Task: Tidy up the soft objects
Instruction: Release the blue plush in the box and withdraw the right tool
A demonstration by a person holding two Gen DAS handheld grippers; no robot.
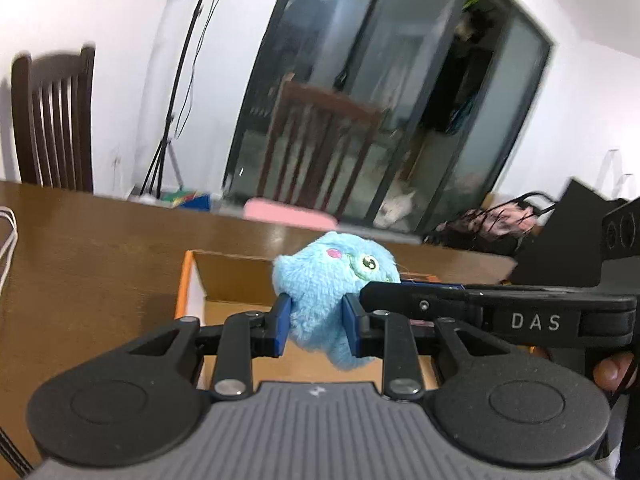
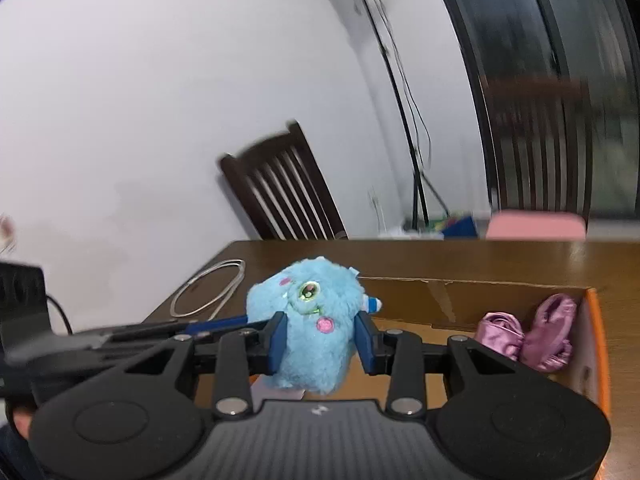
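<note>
Together, both tongs clamp one fluffy blue plush toy (image 1: 334,300) from two sides. In the left wrist view, the left tongs (image 1: 316,326) press their blue pads into the toy's lower body, so the fur bulges above and below them; the toy's green eye and pink cheek face up and to the right. The right tongs (image 1: 370,286) reach in from the right edge of that view, their dark finger lying against the toy's right side.

In the right wrist view, the right tongs (image 2: 320,338) squeeze the same blue plush toy (image 2: 310,328) between their pads, and the left tongs (image 2: 224,325) come in from the left, touching the toy's flank.

The toy hangs above an open cardboard box (image 1: 192,280) with an orange outer wall, which stands on the brown wooden table (image 1: 100,248). Inside the box (image 2: 420,296), at its right end, lie two shiny purple fabric pieces (image 2: 528,334), well apart from the toy. A white cable loop (image 2: 212,290) lies on the table (image 2: 480,260) to the left of the box.
</note>
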